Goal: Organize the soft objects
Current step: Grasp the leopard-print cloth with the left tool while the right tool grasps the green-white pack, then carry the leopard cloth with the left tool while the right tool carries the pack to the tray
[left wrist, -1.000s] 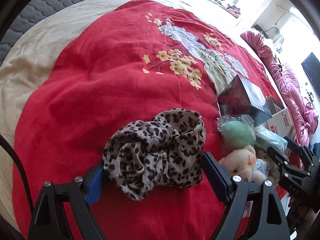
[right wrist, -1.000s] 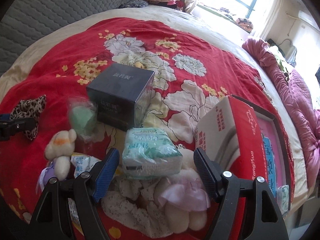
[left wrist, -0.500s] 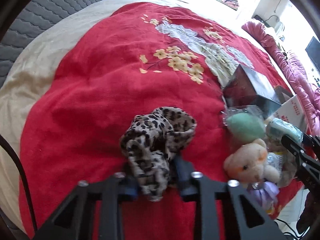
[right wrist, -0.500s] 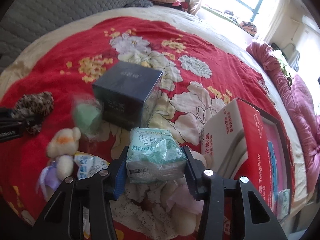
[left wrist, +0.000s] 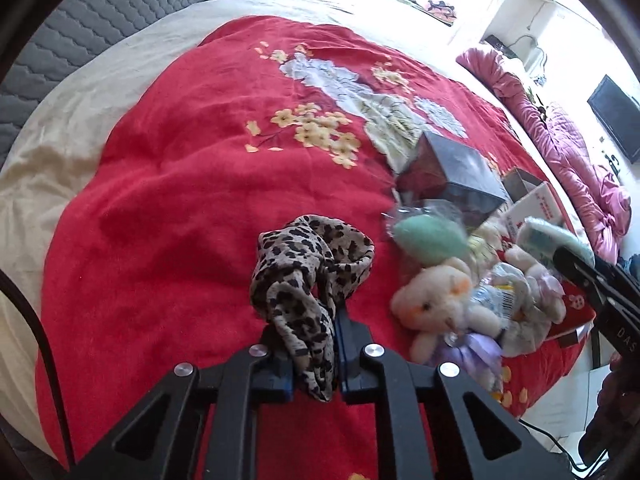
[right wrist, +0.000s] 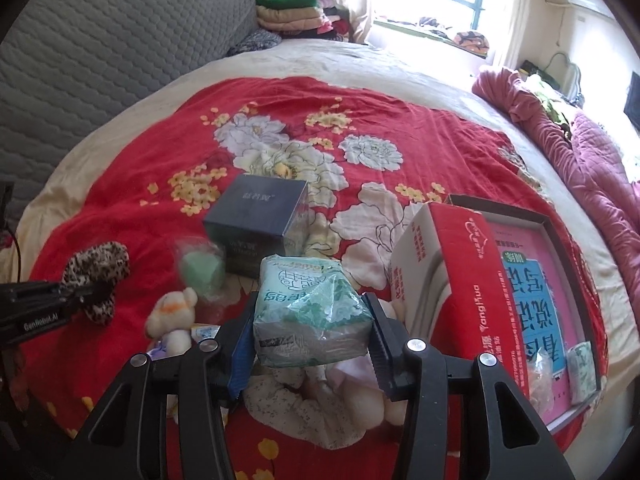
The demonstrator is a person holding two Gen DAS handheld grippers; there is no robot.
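My left gripper is shut on a leopard-print cloth, which hangs bunched from the jaws over the red blanket; the cloth also shows in the right wrist view. My right gripper is shut on a green-and-white tissue pack and holds it lifted above a pile of plush toys. A cream teddy bear and a green sponge in clear wrap lie between the two grippers.
A dark box stands on the red floral blanket. A red-and-white carton and a shallow tray with a pink sheet lie to the right. A pink quilt lies far right, a grey headboard behind.
Both grippers closed: the left on the leopard cloth, the right on the tissue pack. Both have since lifted their loads off the bed.
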